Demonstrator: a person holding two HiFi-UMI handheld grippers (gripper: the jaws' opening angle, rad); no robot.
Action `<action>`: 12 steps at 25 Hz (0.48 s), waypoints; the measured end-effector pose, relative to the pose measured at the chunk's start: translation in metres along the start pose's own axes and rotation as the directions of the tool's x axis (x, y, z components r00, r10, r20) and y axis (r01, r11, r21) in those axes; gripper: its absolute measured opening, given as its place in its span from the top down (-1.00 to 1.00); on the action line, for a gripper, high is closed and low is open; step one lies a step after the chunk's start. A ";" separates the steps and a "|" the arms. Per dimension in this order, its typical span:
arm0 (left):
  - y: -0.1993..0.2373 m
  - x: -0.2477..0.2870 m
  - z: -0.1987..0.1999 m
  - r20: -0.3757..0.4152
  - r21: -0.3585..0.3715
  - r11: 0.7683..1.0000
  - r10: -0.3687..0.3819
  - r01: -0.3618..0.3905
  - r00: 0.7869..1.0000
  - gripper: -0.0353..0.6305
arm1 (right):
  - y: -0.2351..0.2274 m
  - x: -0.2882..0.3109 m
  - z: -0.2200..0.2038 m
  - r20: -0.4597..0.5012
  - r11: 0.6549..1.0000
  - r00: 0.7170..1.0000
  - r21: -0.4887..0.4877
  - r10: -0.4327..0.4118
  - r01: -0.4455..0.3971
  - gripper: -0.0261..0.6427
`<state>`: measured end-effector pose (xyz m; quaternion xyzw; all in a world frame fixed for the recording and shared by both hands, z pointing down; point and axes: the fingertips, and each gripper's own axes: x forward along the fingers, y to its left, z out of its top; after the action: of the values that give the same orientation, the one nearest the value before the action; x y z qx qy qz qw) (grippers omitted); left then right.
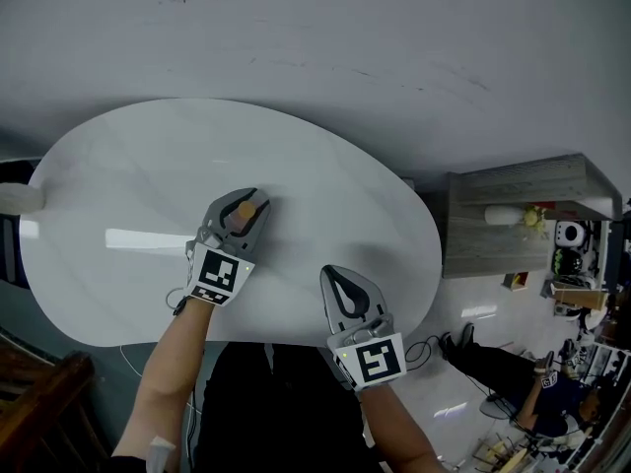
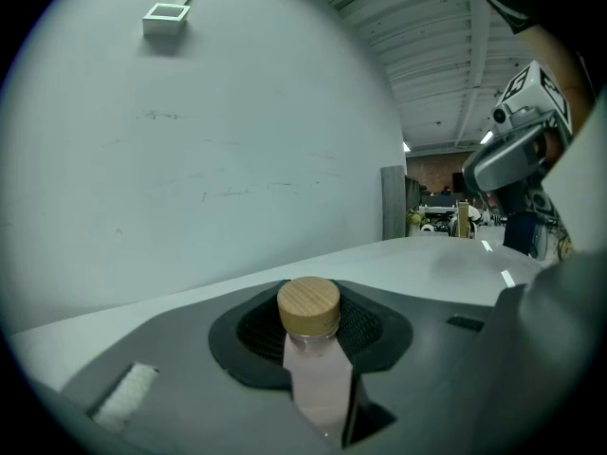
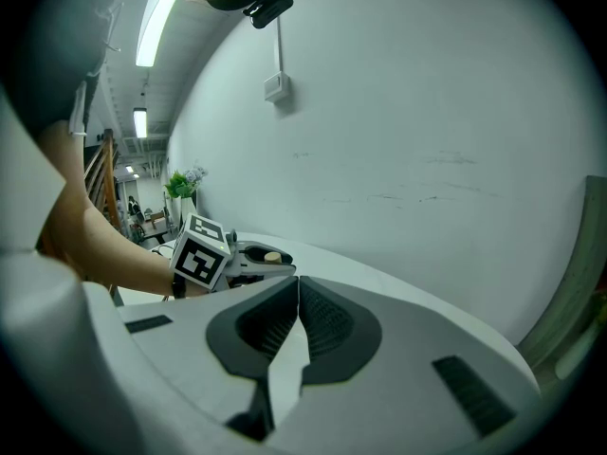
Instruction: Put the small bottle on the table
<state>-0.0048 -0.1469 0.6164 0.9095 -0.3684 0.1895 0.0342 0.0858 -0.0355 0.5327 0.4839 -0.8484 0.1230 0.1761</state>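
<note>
The small bottle (image 2: pixel 318 377) has a pale pink body and a round wooden cap (image 2: pixel 308 304). It stands upright between the jaws of my left gripper (image 2: pixel 313 349), which is shut on its body. In the head view the left gripper (image 1: pixel 247 203) hovers over the middle of the white oval table (image 1: pixel 118 166), with the bottle's cap (image 1: pixel 245 210) showing between its jaws. My right gripper (image 1: pixel 340 274) is over the table's near edge, to the right, shut with nothing in it. In the right gripper view its jaws meet in a closed line (image 3: pixel 297 287), and the left gripper (image 3: pixel 232 259) lies beyond.
A grey wooden shelf unit (image 1: pixel 523 210) with small items stands right of the table. A person (image 1: pixel 527 387) sits on the floor at lower right. Dark wooden furniture (image 1: pixel 39 402) is at lower left. A white object (image 1: pixel 20 198) sits at the table's left end.
</note>
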 end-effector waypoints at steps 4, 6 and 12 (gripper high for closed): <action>0.000 0.000 0.003 0.004 0.007 1.000 -0.003 0.003 1.000 0.57 | 0.002 0.002 0.000 0.007 1.000 1.000 0.007 0.011 -0.011 0.90; 0.000 0.000 0.004 0.005 0.009 1.000 -0.002 0.002 1.000 0.57 | 0.003 0.002 0.002 0.013 1.000 1.000 0.014 0.017 -0.017 0.90; 0.000 0.001 0.002 0.004 0.012 1.000 -0.001 0.001 1.000 0.57 | 0.000 0.002 -0.003 0.008 1.000 1.000 0.011 0.021 -0.021 0.90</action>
<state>-0.0035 -0.1475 0.6143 0.9103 -0.3668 0.1898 0.0281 0.0858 -0.0359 0.5357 0.4763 -0.8534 0.1275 0.1690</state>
